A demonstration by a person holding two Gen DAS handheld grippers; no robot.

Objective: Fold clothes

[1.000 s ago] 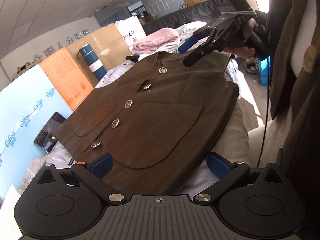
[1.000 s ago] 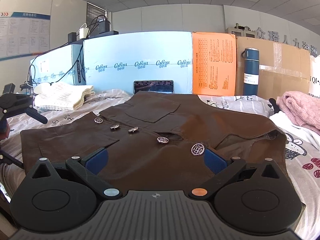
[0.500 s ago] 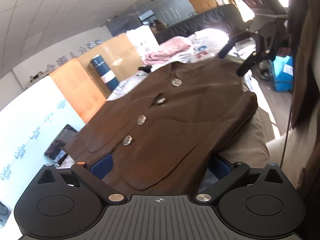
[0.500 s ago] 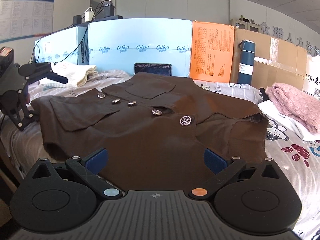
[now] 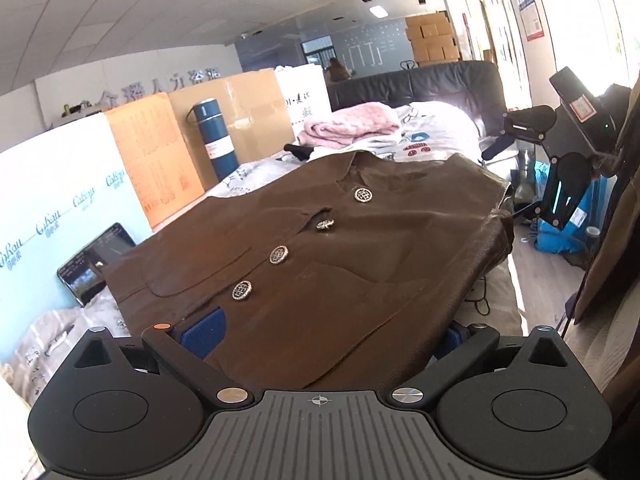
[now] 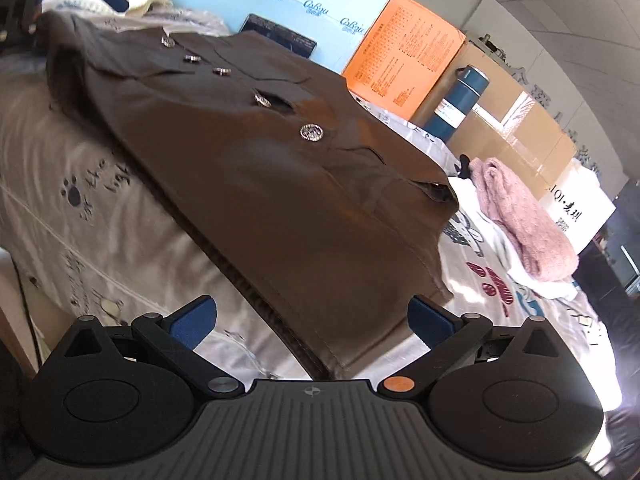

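Brown vest lies flat, buttoned, on patterned bedsheet. My left gripper spread wide at hem; right gripper likewise wide, at shoulder edge. Judged step: positioning before first fold. Next: I pinch both edges, fold across.

A printed bedsheet with paw marks covers the bed. At eleven o'clock in the left wrist view stands a blue flask, upright before a brown cardboard box. An orange box sits just beside it toward nine o'clock, then a pale blue panel with a dark tablet leaning on it. A folded pink towel lies at twelve o'clock on white cloth; a black sofa stands behind it.
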